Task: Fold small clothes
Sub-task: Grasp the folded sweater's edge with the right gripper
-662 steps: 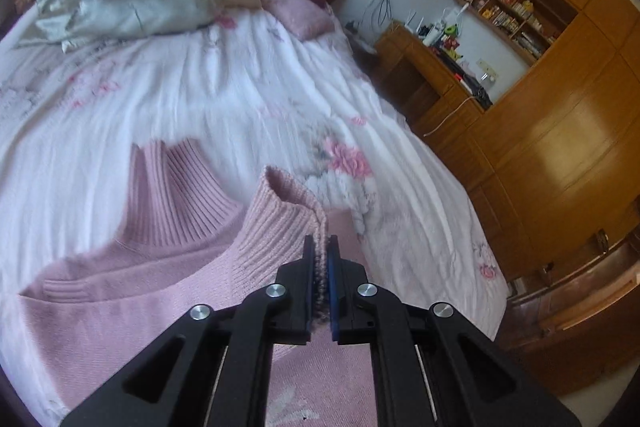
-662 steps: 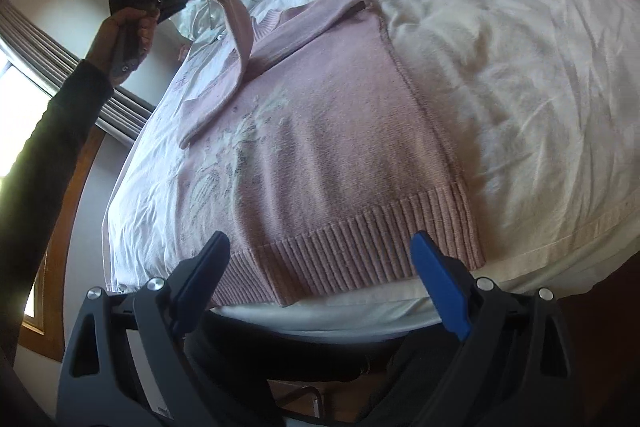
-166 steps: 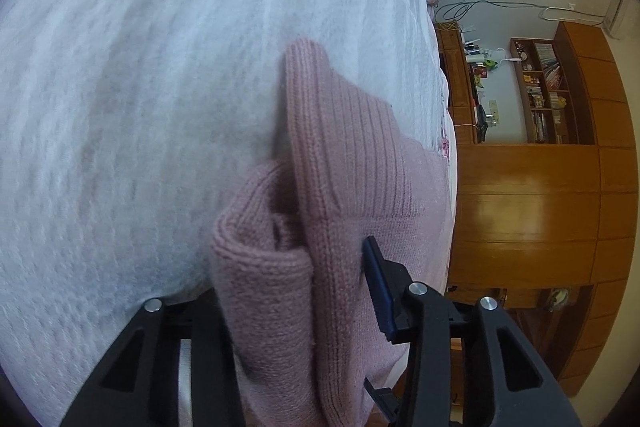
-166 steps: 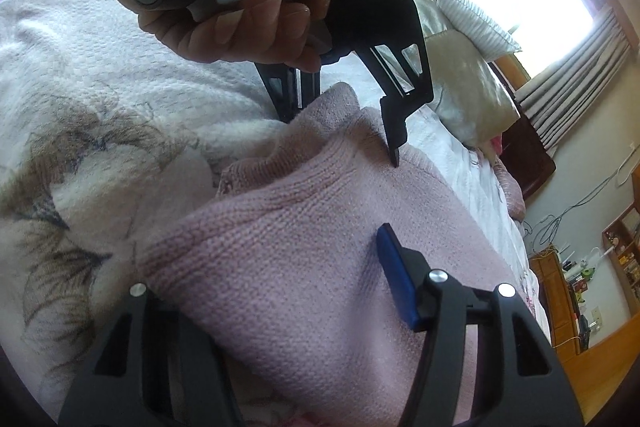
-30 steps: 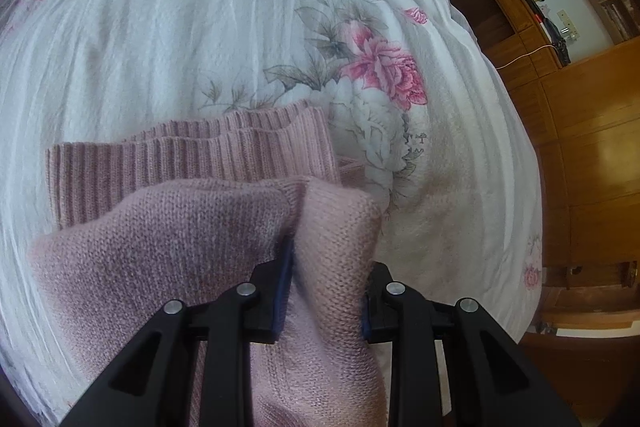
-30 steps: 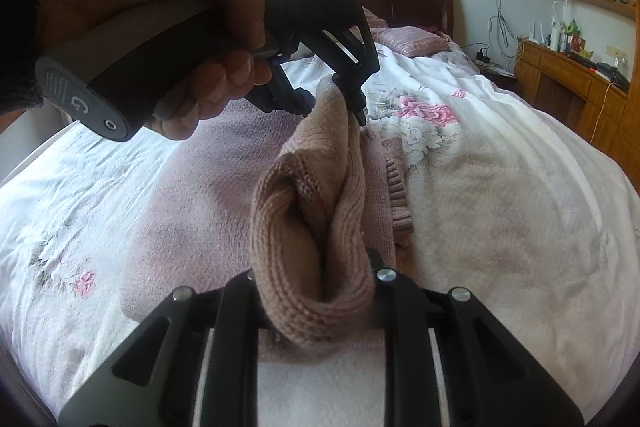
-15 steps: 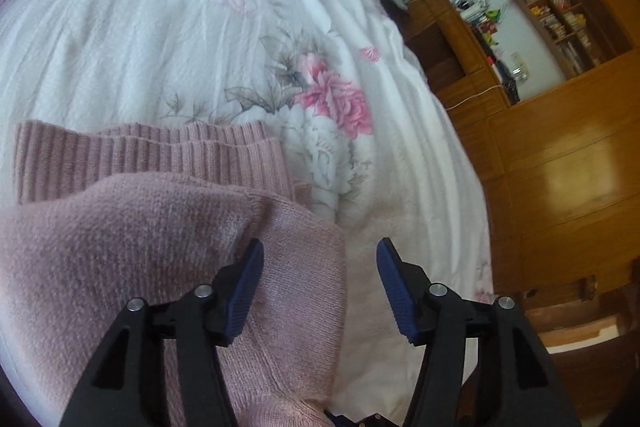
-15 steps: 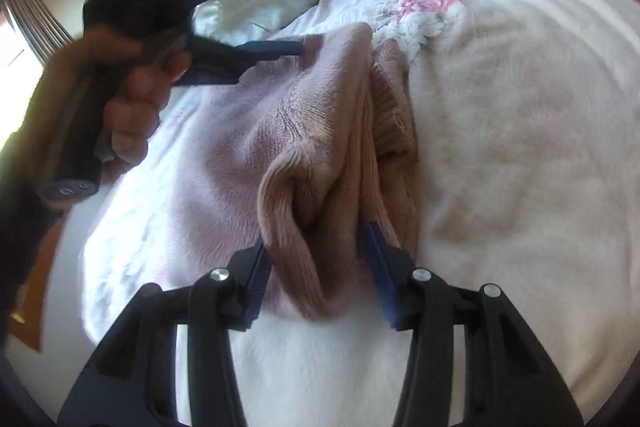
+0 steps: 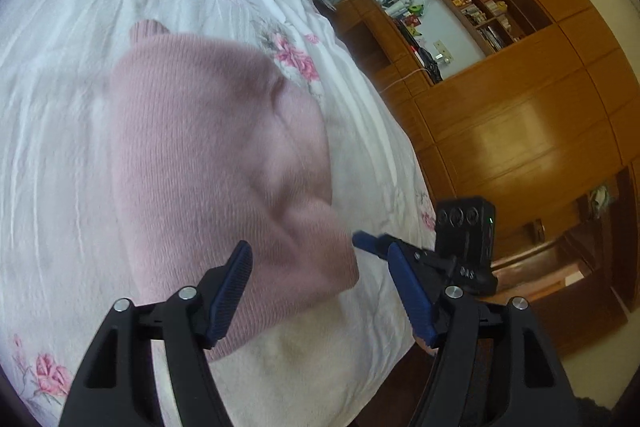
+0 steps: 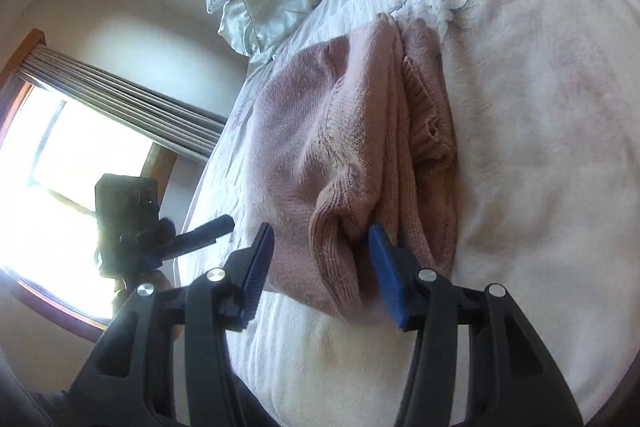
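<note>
Bedroom, wooden wardrobe (image 9: 540,131) along one wall, window (image 10: 60,155) on the other. Bed (image 9: 60,107) with floral white cover carries the pink sweater (image 9: 208,163), folded into a compact bundle near the bed's foot edge, ribbed layers stacked at one side. Left tool (image 9: 320,291) spread, empty, above the bundle. Right tool (image 10: 320,263) spread too, jaws apart at the bundle's near end, gripping nothing. Probably released so the fold can settle; looks nearly done.
</note>
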Demonstrator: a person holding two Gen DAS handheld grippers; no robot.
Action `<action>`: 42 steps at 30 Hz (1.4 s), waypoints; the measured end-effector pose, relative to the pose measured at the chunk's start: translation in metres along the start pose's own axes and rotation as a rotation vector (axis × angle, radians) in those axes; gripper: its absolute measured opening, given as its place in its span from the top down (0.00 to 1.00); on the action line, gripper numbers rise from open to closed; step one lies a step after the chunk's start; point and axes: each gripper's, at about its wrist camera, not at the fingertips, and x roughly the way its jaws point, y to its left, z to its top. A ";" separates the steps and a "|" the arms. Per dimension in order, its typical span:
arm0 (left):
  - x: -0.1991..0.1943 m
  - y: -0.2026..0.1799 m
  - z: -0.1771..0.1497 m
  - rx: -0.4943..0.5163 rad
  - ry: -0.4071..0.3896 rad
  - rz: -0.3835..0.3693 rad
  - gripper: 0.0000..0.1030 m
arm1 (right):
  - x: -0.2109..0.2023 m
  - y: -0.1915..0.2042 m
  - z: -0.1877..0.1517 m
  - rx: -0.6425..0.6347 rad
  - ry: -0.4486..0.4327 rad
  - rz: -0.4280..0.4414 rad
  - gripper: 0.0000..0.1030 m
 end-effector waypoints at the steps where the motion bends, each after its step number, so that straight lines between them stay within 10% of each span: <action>1: 0.004 0.004 -0.004 0.007 0.011 -0.016 0.31 | 0.009 0.004 0.001 -0.014 0.020 -0.026 0.58; 2: 0.008 0.007 -0.006 0.019 0.022 -0.020 0.31 | 0.015 0.006 0.003 -0.036 0.024 -0.082 0.89; 16: 0.025 0.040 -0.032 0.015 -0.008 -0.122 0.31 | 0.024 -0.009 0.101 0.028 -0.077 -0.152 0.57; 18: 0.031 0.042 -0.034 0.027 0.013 -0.103 0.31 | 0.046 -0.006 0.114 -0.014 -0.013 -0.197 0.89; 23: 0.042 0.037 -0.031 0.068 0.032 -0.065 0.32 | 0.024 0.016 0.130 -0.125 -0.157 -0.246 0.92; 27: 0.050 0.036 -0.026 0.038 0.099 -0.064 0.32 | 0.070 -0.016 0.139 -0.070 -0.038 -0.364 0.90; 33: -0.031 0.026 0.048 0.063 -0.094 -0.154 0.31 | 0.051 -0.016 0.141 -0.052 -0.064 -0.305 0.73; 37: -0.021 0.074 0.102 -0.013 -0.082 -0.107 0.32 | 0.027 0.007 0.150 -0.083 -0.168 -0.243 0.73; 42: 0.014 0.117 0.121 -0.101 -0.062 -0.057 0.33 | 0.074 -0.014 0.150 -0.068 0.011 -0.225 0.79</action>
